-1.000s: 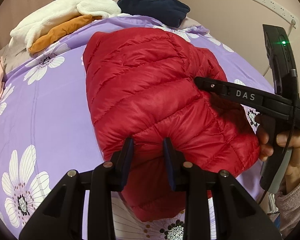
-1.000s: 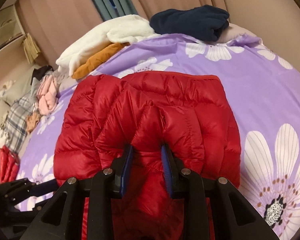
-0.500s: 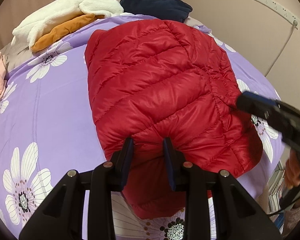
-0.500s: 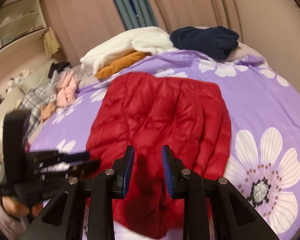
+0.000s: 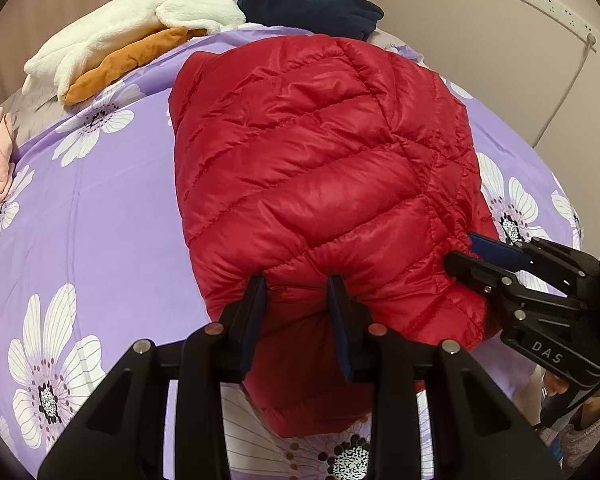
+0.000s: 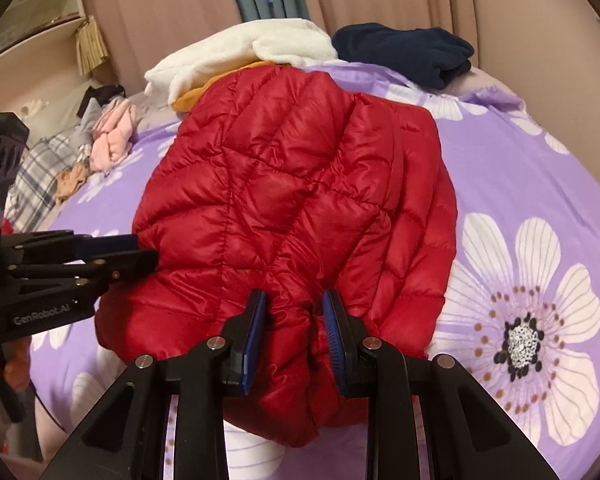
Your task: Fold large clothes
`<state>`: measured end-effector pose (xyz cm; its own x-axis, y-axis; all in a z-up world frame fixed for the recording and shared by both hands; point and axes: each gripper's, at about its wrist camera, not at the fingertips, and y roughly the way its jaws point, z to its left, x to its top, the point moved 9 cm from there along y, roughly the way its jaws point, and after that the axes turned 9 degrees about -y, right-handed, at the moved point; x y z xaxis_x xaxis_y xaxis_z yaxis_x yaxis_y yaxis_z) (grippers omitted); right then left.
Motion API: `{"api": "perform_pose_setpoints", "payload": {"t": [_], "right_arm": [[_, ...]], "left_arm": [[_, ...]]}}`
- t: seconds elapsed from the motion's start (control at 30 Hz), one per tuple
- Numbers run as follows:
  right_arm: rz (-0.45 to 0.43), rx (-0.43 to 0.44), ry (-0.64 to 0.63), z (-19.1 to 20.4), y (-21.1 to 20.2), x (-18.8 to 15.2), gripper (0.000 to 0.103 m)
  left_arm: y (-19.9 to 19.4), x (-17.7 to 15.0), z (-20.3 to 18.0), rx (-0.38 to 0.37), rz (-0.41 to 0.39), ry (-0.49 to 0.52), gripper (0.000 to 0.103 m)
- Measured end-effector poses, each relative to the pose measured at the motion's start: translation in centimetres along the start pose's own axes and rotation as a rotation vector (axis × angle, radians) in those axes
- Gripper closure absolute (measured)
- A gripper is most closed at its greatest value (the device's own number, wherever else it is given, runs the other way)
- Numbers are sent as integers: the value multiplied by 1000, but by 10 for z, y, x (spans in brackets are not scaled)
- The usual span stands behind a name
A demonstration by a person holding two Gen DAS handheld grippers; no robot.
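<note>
Two grippers, left gripper and right gripper, pinch the red jacket hem; they should lift together, evenly.

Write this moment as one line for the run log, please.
step: folding red puffer jacket | left gripper: at near hem, grip unclear | right gripper: shut on bunched near hem | surface: purple floral bedsheet

Black gripper, blue pads
</note>
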<state>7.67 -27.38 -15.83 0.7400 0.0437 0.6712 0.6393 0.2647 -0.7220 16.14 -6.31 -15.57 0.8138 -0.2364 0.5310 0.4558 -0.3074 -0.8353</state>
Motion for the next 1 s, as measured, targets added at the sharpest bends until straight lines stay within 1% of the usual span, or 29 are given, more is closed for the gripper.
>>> {"api": "perform_pose_setpoints", "payload": {"t": [0.23, 0.37, 0.53, 0.6, 0.67, 0.77, 0.87, 1.0], "right_arm": [[-3, 1, 15, 4, -3, -4, 76], [-2, 12, 27, 5, -13, -3, 76], [-77, 44, 43, 0, -34, 10, 75], [-111, 70, 63, 0, -40, 16, 74], [-137, 95, 70, 4, -43, 21, 74], [-162, 118, 35, 17, -42, 26, 74], [-145, 119, -21, 31, -31, 25, 74], [-55, 73, -77, 35, -7, 11, 74]], "left_arm": [[-1, -2, 2, -4, 2, -4, 68], [-3, -2, 2, 1, 0, -4, 68], [-3, -2, 3, -6, 0, -16, 68], [-3, -2, 2, -5, -1, -15, 68], [-3, -2, 2, -5, -1, -16, 68], [-3, -2, 3, -4, 1, -18, 68], [-3, -2, 2, 2, 3, -20, 67], [-3, -3, 1, 10, 1, -26, 67]]}}
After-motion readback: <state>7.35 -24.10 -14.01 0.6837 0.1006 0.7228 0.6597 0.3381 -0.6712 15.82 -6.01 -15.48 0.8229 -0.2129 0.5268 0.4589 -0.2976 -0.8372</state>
